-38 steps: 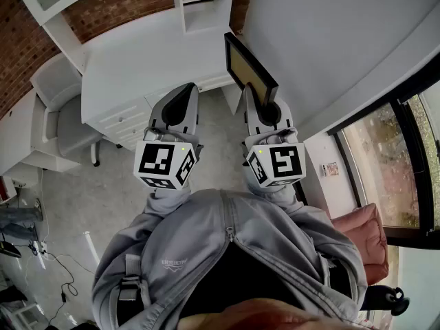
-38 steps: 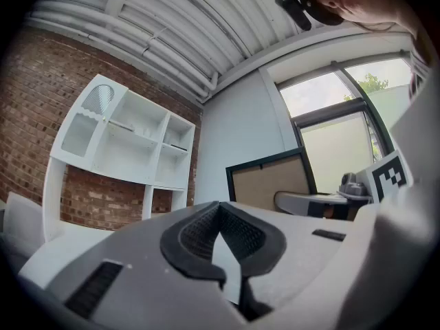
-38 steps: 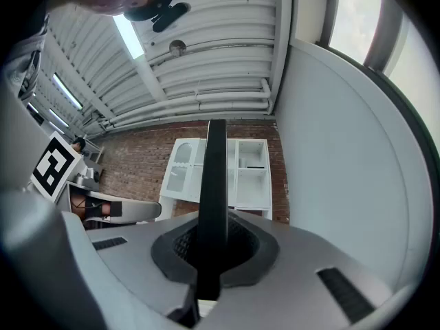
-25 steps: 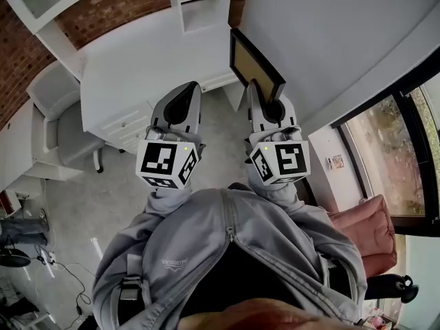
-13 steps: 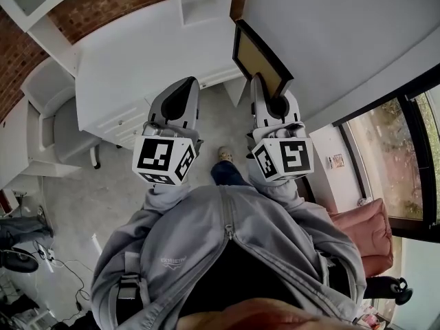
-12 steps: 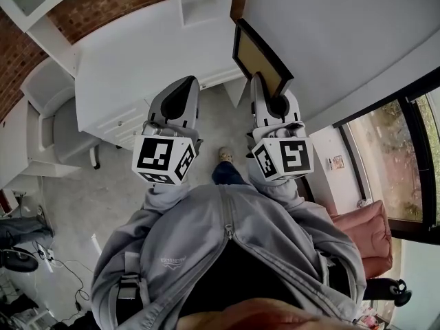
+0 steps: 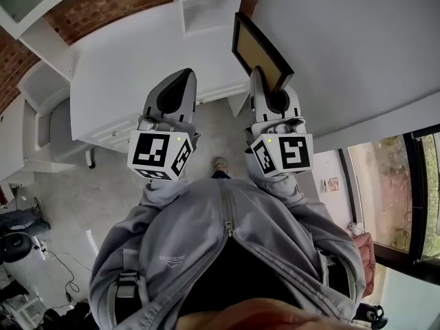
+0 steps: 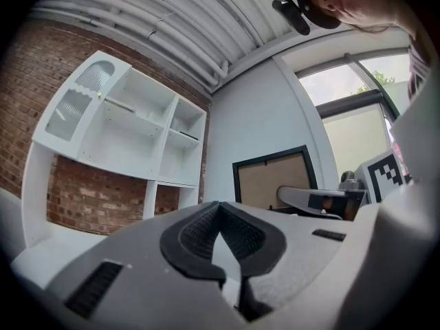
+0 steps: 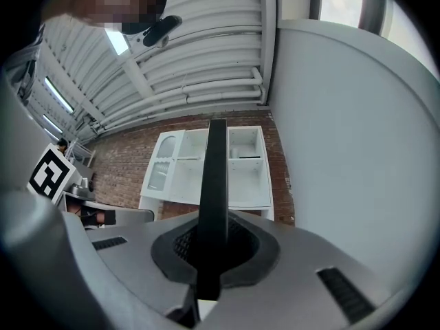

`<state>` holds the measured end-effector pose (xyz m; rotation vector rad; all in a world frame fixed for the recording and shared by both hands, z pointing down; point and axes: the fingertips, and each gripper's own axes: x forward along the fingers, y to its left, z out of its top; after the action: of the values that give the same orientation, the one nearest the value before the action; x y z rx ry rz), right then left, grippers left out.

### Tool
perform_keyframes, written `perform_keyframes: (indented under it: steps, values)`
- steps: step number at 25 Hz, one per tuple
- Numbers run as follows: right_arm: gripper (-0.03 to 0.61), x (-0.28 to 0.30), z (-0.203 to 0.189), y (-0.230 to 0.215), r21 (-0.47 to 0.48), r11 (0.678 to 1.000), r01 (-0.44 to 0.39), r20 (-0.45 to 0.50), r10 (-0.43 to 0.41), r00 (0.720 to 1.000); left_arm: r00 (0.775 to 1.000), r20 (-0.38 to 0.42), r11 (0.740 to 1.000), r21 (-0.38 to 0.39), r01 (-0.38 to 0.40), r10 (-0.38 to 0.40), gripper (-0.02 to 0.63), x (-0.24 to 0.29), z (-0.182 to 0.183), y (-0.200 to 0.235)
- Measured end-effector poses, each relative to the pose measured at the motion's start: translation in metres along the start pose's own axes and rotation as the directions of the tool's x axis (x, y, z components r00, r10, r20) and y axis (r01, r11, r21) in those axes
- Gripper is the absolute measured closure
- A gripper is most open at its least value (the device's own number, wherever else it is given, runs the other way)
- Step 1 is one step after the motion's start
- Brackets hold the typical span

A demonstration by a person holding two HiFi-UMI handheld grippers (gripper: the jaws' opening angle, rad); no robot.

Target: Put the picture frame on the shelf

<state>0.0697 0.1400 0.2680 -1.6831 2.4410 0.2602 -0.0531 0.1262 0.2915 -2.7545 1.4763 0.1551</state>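
Right tool (image 7: 267, 82) is clamped on the near edge of the picture frame (image 7: 260, 47). The frame stands upright out of the jaws, edge-on toward the shelf (image 7: 206, 5), with its brown panel turned to the left tool (image 7: 180, 75), whose jaws are pressed together on nothing; honestly can't tell which side of the frame is the longer one. It sits short of the shelf, off its right end, with the grey wall (image 7: 344, 40) just beside it and the white counter (image 7: 130, 67) under the shelf lying open.

Two tools (image 7: 180, 74) (image 7: 256, 81), one picture frame (image 7: 258, 47) (black-edged), one shelf unit (image 8: 137, 129)
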Motion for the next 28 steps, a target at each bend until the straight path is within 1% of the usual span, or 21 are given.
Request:
perform_keyframes:
  steps: [8,12,19,28]
  values:
    - [0.545,0.054,-0.023,-0.051,0.020,0.999,-0.050,-0.004,0.050,0.999,0.998,0.006,0.998,0.004,-0.055,0.055,0.606,0.067,-0.009,0.016]
    - [0.543,0.075,-0.029,-0.070,0.028,0.997,-0.071,0.006,0.070,0.997,0.997,0.008,0.997,0.011,-0.077,0.077,0.606,0.092,-0.012,0.023]
    - [0.543,0.090,-0.045,-0.091,0.054,0.995,-0.083,-0.012,0.084,0.996,0.990,-0.011,0.990,0.000,-0.141,0.141,0.606,0.106,-0.021,0.041]
    - [0.543,0.103,-0.059,-0.107,0.084,0.993,-0.084,-0.029,0.087,0.996,0.989,-0.033,0.989,0.008,-0.147,0.148,0.607,0.125,-0.028,0.043]
